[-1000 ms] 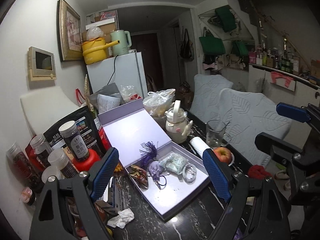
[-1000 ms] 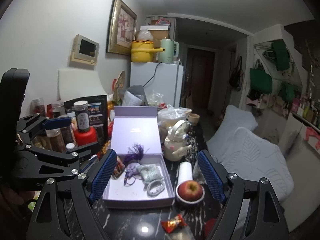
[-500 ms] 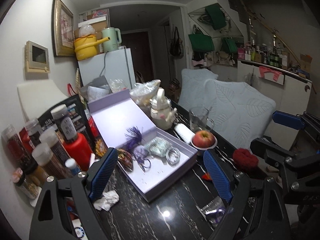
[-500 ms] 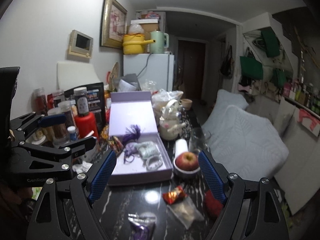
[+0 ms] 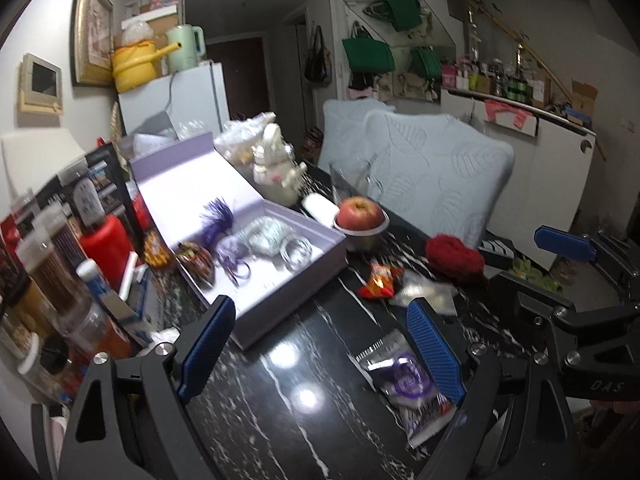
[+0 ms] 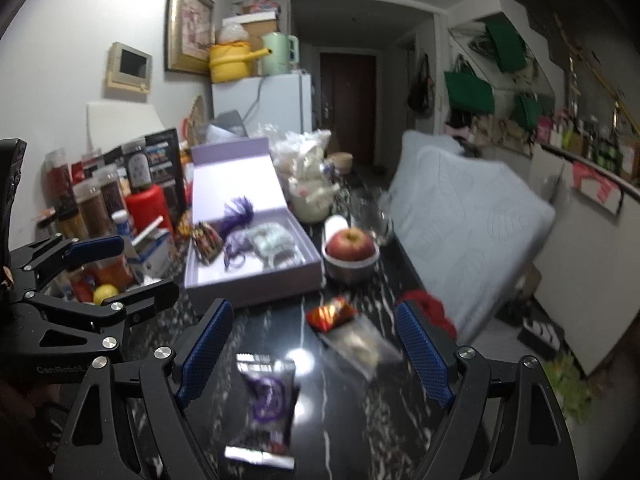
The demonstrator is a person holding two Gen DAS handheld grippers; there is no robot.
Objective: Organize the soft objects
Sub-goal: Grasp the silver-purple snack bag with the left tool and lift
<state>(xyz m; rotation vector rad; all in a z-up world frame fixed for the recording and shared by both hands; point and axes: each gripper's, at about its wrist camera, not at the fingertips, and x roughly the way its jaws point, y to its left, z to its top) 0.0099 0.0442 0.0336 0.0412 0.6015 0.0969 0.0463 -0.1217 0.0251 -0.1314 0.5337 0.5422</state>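
An open lavender box on the black marble table holds a purple sachet, a pale green sachet, a purple tassel and a dark patterned pouch. A red fuzzy thing lies at the table's right edge. My left gripper hangs open over bare table in front of the box. My right gripper is open above a purple packet. Neither holds anything.
An apple in a metal bowl, a red snack wrapper and a clear bag lie right of the box. Jars and a red bottle crowd the left. A teapot stands behind. Cushioned chairs flank the right edge.
Both grippers have sunk and drawn back from the box, bringing the near tabletop, the snack wrapper, clear bag and purple packet into view. Jaws stay wide apart.
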